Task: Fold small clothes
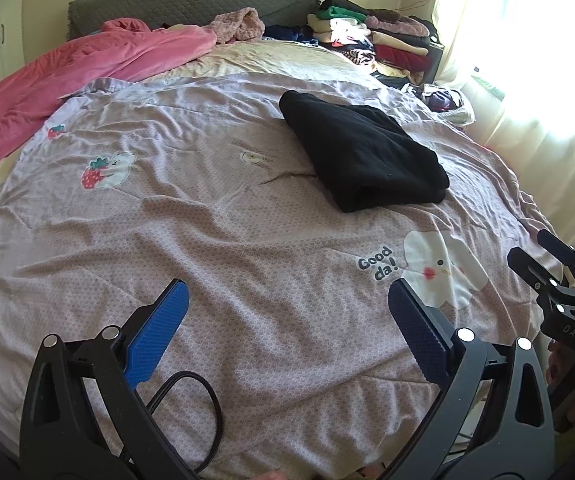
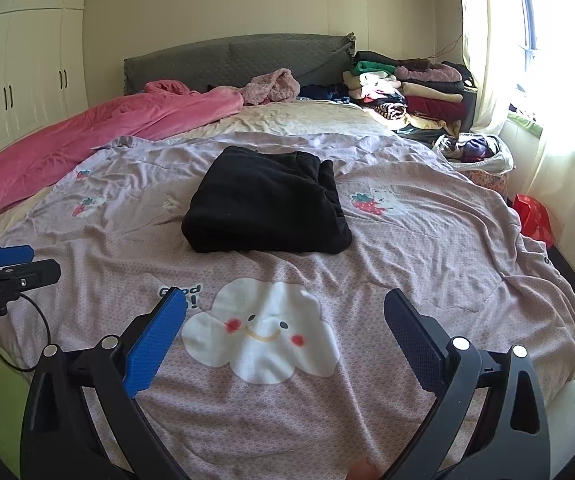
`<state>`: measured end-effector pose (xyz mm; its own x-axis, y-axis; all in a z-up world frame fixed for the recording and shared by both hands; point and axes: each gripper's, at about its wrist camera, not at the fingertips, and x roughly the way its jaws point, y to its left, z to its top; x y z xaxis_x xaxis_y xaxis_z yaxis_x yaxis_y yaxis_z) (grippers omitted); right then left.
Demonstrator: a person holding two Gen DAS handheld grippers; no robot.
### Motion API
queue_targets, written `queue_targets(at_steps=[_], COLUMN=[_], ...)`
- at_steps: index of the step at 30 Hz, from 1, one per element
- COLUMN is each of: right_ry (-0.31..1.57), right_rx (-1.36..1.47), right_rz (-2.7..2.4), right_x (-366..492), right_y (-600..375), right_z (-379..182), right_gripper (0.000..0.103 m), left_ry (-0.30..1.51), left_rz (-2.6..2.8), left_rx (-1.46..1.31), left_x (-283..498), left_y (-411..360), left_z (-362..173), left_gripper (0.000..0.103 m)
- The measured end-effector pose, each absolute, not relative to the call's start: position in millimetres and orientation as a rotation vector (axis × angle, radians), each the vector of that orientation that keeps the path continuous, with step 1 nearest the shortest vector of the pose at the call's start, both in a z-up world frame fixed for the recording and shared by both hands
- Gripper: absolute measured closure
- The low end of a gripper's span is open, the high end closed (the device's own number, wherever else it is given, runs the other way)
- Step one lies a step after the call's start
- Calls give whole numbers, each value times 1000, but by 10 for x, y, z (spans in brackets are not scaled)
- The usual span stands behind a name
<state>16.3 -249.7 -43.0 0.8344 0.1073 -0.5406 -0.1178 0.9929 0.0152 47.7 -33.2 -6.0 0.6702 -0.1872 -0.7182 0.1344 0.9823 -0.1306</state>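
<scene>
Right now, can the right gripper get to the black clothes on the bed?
Probably yes. The right gripper is open and empty, and only bare purple bedspread lies between it and the folded black garment. Nothing blocks the way, though it is not touching yet and would need to move forward.

Bedspread (image 2: 427, 248) lies bare around the folded black garment (image 2: 265, 210); stacked clothes (image 2: 407, 92) and pink blanket (image 2: 87, 136) block the far side.

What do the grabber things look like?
The left gripper and the right gripper match: black curved frames with round silver bolts and flat blue bumpy finger pads. A black cable loops by the left one. Small white letters mark their sides.
</scene>
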Motion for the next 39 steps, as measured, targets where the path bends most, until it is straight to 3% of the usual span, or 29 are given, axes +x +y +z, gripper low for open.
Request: queue_targets(at_steps=[39], right_ry=[584], right_rx=[-6], right_rz=[130], right_x=[154], right_y=[-2441], right_z=[-418], right_gripper=[4], left_ry=[833], left_rz=[-181], left_rx=[-96], left_x=[434], left_y=[-310], left_z=[-91], left_gripper=[9])
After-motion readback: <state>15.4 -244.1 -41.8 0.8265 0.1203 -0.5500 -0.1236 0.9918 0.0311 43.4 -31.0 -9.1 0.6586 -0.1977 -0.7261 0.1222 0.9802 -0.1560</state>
